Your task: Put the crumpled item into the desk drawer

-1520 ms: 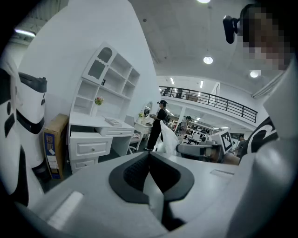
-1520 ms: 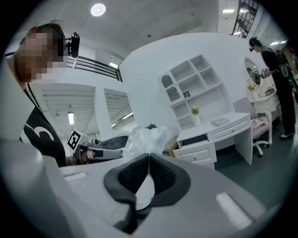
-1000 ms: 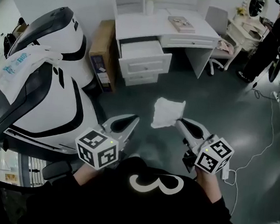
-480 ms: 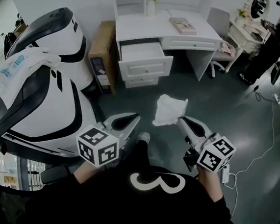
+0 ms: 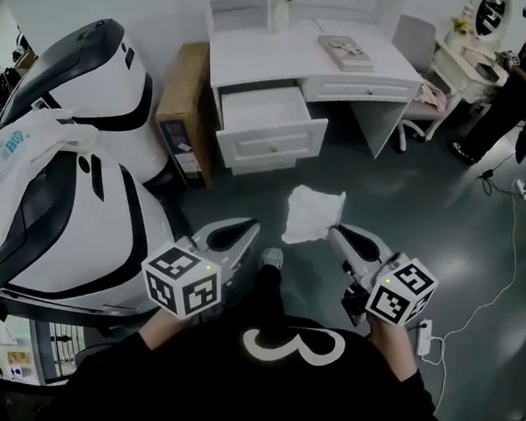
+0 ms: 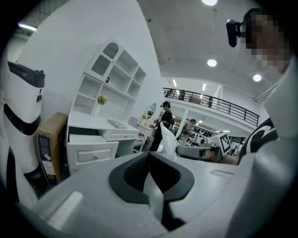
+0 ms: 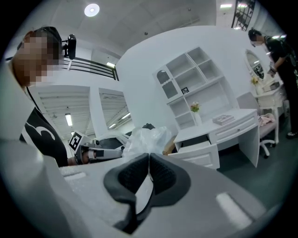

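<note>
Looking down in the head view, we record the right gripper [image 5: 333, 230] with its jaws pressed together on a corner of the crumpled white plastic item [image 5: 313, 214], which hangs in the air above the dark grey floor [image 5: 428, 221], short of the white desk [image 5: 287, 55]. The desk's upper white drawer [image 5: 267, 122] stands pulled out and facing us. The left gripper [image 5: 255, 224] is level with the right one, just beside the item but apart from it. A tan book [image 5: 346, 51] lies on the desk top, a brown cardboard box [image 5: 182, 105] stands against the desk's left side, and a large white and black machine [image 5: 71, 186] fills the left of the scene.

From the left gripper view we note the black pads meeting at their tips with nothing between them. The item shows beyond, at the tip of the right gripper, with the open drawer further off to the left.

From the right gripper view we confirm the jaws are all but closed, and the item bulges out just past their tips. The open drawer lies beyond, to the right.
</note>
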`<state>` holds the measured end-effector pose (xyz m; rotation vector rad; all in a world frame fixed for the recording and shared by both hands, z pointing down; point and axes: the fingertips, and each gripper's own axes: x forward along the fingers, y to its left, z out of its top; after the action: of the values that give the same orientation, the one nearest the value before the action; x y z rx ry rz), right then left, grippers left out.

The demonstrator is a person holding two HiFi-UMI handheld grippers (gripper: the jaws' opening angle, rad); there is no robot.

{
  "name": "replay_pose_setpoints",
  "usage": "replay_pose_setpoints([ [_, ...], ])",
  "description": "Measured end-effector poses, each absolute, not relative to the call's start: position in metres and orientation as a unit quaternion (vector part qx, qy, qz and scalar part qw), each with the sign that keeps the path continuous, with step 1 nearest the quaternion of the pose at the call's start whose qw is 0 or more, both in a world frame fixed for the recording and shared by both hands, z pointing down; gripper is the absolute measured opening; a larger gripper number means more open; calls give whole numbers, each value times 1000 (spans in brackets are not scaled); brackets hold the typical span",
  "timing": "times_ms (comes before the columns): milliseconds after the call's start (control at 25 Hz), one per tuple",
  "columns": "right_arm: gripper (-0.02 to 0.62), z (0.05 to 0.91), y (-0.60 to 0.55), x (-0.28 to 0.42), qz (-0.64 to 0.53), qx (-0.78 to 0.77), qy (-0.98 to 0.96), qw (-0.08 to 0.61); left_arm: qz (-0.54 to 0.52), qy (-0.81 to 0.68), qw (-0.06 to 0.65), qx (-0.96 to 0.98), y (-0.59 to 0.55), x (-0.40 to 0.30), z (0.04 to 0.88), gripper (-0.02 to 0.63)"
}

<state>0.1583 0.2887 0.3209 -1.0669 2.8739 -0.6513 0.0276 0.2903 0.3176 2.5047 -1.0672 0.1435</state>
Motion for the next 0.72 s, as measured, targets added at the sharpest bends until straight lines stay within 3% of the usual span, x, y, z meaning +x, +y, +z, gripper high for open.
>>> replay_pose_setpoints([
  [720, 12, 357, -33, 100, -269, -327, 904, -55, 73, -388, 269, 879, -40, -25, 352, 9],
])
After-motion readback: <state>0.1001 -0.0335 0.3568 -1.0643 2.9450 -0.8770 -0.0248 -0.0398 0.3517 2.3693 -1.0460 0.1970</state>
